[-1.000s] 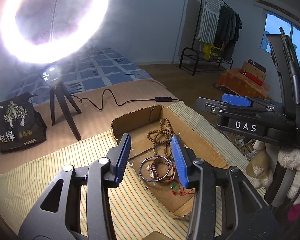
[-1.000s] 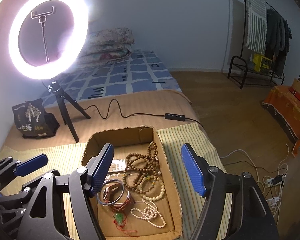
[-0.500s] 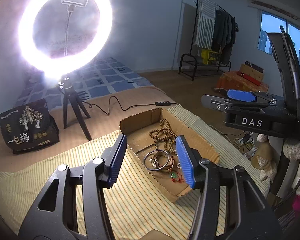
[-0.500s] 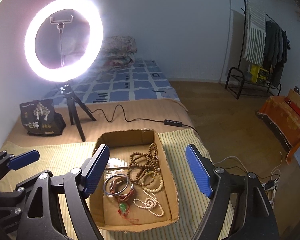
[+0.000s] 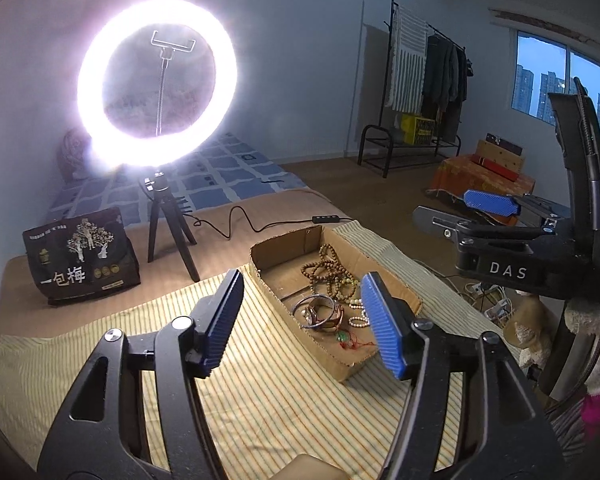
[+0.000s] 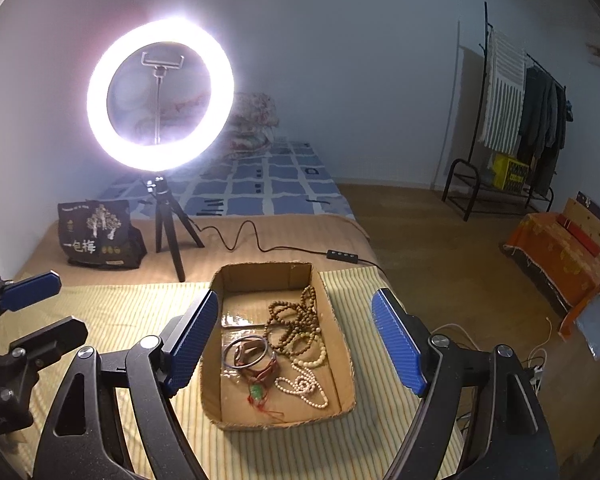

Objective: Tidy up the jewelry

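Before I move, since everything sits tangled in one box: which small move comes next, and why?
Probably lower the right gripper toward the white bead strand. Both sets of jaws are open and empty above the box, and that strand lies mostly clear of the brown beads.

I am looking into a home bedroom: a low bed with a blue-and-white checked cover [image 6: 276,184] runs along the far wall, folded floral quilts [image 6: 252,120] piled at its head. At far right a black metal clothes rack [image 6: 516,120] holds hanging garments above the brown floor [image 6: 428,248].
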`<state>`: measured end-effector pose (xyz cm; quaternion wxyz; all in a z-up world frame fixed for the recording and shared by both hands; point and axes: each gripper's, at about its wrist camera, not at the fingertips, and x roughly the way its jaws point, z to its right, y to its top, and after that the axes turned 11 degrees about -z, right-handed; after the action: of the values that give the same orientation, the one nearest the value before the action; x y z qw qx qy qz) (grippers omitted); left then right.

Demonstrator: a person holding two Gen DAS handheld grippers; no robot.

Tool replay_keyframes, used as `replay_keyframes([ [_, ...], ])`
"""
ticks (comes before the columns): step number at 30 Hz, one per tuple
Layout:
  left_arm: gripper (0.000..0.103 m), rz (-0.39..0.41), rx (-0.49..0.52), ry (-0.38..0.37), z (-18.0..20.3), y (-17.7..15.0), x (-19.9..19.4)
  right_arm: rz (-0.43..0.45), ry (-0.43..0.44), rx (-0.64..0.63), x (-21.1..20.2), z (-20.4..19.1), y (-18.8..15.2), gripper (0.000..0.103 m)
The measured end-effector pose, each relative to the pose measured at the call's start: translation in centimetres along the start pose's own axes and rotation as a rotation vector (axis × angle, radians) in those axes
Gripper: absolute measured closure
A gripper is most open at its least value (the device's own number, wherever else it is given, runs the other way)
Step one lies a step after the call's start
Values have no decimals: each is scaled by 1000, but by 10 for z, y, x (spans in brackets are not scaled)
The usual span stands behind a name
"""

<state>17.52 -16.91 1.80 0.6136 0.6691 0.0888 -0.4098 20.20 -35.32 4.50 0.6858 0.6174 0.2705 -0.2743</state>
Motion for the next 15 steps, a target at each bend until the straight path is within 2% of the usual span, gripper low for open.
replay_keyframes([
  [15, 15, 14, 13, 44, 3, -26, -29, 32, 8, -43, -27, -14, -28, 22],
])
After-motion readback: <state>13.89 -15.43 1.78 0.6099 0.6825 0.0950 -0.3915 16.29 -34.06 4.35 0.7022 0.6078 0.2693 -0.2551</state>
